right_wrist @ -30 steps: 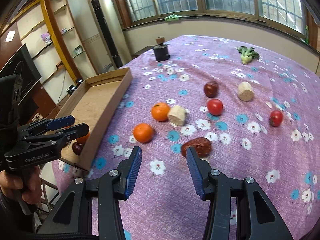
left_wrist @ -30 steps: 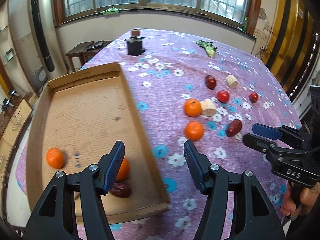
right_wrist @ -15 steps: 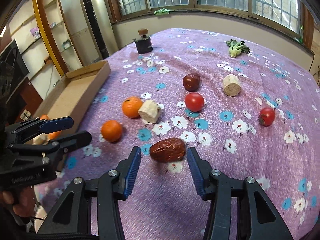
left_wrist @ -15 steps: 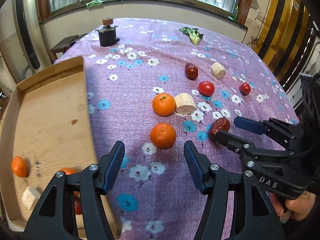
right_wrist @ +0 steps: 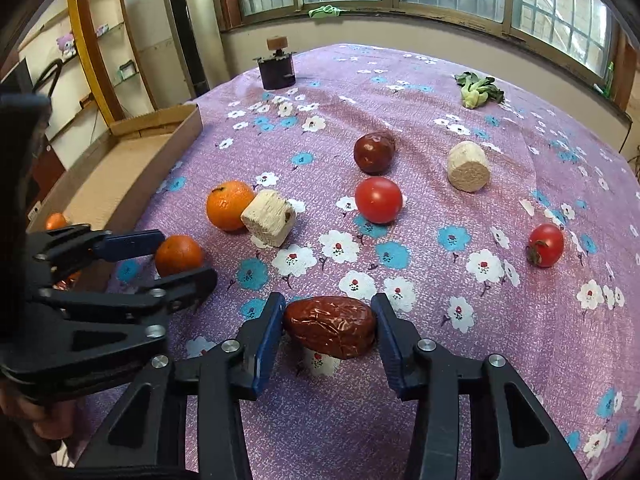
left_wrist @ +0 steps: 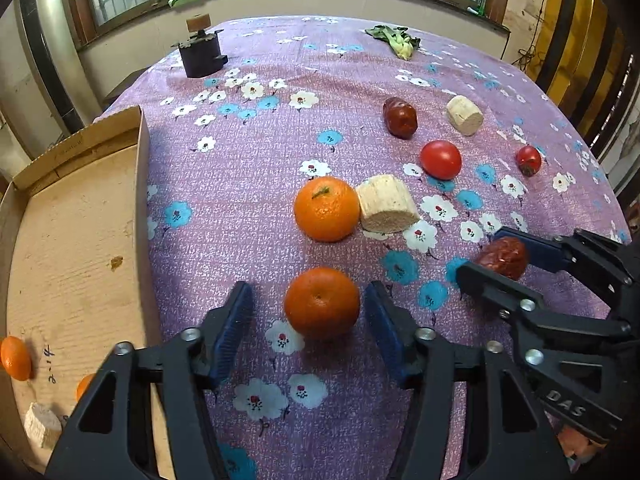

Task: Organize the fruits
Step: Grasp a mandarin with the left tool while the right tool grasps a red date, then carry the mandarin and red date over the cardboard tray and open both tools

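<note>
My left gripper (left_wrist: pixel 308 314) is open around the near orange (left_wrist: pixel 322 302) on the purple cloth, with a gap on each side. My right gripper (right_wrist: pixel 330 326) has its fingers at both sides of a wrinkled red date (right_wrist: pixel 331 327); the left pad touches it, and it lies on the cloth. A second orange (left_wrist: pixel 326 208) sits beside a pale root chunk (left_wrist: pixel 386 204). A cardboard tray (left_wrist: pixel 80 240) at the left holds an orange (left_wrist: pixel 15 358), a chunk (left_wrist: pixel 40 424) and more fruit.
Further back lie a dark red date (left_wrist: pixel 400 117), a big tomato (left_wrist: pixel 440 159), a small tomato (left_wrist: pixel 528 160), another pale chunk (left_wrist: pixel 464 114), a green vegetable (left_wrist: pixel 396 40) and a dark jar (left_wrist: pixel 200 54). The table edge drops off at the right.
My left gripper moved right from over the tray to straddle the near orange. My right gripper moved forward until its fingers came around the red date.
</note>
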A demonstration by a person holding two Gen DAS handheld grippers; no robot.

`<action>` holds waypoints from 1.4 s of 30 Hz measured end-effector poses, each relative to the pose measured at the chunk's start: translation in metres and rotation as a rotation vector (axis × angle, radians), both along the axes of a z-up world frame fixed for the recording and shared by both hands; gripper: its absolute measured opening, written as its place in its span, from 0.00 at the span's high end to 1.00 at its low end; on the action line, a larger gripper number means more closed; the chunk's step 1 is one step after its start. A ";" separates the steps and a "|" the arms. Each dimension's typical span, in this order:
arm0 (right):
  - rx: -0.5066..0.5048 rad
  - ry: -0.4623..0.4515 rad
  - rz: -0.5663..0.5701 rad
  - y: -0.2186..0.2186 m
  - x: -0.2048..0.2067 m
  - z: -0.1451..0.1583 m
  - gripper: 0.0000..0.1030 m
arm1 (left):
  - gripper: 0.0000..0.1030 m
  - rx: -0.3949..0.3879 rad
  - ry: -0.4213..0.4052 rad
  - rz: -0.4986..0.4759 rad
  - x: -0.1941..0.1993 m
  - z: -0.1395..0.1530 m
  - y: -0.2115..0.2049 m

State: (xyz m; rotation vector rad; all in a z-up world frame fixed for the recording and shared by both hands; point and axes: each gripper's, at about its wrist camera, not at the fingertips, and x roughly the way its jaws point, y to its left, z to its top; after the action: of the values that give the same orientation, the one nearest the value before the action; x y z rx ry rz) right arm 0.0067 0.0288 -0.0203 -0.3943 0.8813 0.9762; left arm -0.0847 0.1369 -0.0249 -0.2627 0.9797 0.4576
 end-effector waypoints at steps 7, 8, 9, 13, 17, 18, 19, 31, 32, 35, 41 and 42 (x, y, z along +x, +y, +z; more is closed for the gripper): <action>0.079 0.030 -0.031 -0.026 -0.001 0.018 0.56 | 0.70 -0.013 -0.023 -0.027 -0.003 0.005 0.000; 0.089 0.037 -0.035 -0.030 -0.002 0.021 0.56 | 0.70 -0.016 -0.029 -0.033 -0.004 0.005 0.000; 0.097 0.043 -0.038 -0.033 -0.003 0.023 0.56 | 0.70 -0.024 -0.040 -0.042 -0.006 0.006 -0.001; 0.113 0.037 -0.054 -0.046 -0.007 0.031 0.56 | 0.71 -0.037 -0.075 -0.067 -0.021 0.011 -0.002; 0.126 0.044 -0.064 -0.052 -0.010 0.033 0.56 | 0.71 -0.054 -0.099 -0.064 -0.035 0.018 -0.001; 0.129 0.047 -0.063 -0.053 -0.011 0.034 0.56 | 0.71 -0.058 -0.103 -0.063 -0.037 0.020 -0.001; 0.131 0.047 -0.060 -0.052 -0.012 0.034 0.56 | 0.71 -0.061 -0.111 -0.063 -0.040 0.022 -0.001; 0.157 0.030 0.001 -0.038 -0.037 0.050 0.56 | 0.71 -0.039 -0.189 -0.046 -0.063 0.056 0.000; 0.159 0.029 0.007 -0.036 -0.039 0.051 0.56 | 0.71 -0.036 -0.191 -0.042 -0.066 0.057 0.001; 0.163 0.025 0.027 -0.029 -0.045 0.054 0.56 | 0.71 -0.030 -0.196 -0.029 -0.072 0.060 0.004; 0.165 0.023 0.070 -0.015 -0.059 0.058 0.56 | 0.71 -0.022 -0.204 0.007 -0.086 0.063 0.016; 0.165 0.023 0.076 -0.012 -0.061 0.058 0.56 | 0.71 -0.021 -0.205 0.013 -0.088 0.063 0.018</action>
State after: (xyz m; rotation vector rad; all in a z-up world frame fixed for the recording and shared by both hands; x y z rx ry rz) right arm -0.0546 0.0166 0.0382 -0.2785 0.8047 1.1171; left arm -0.1724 0.1546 0.0379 -0.3285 0.7831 0.4235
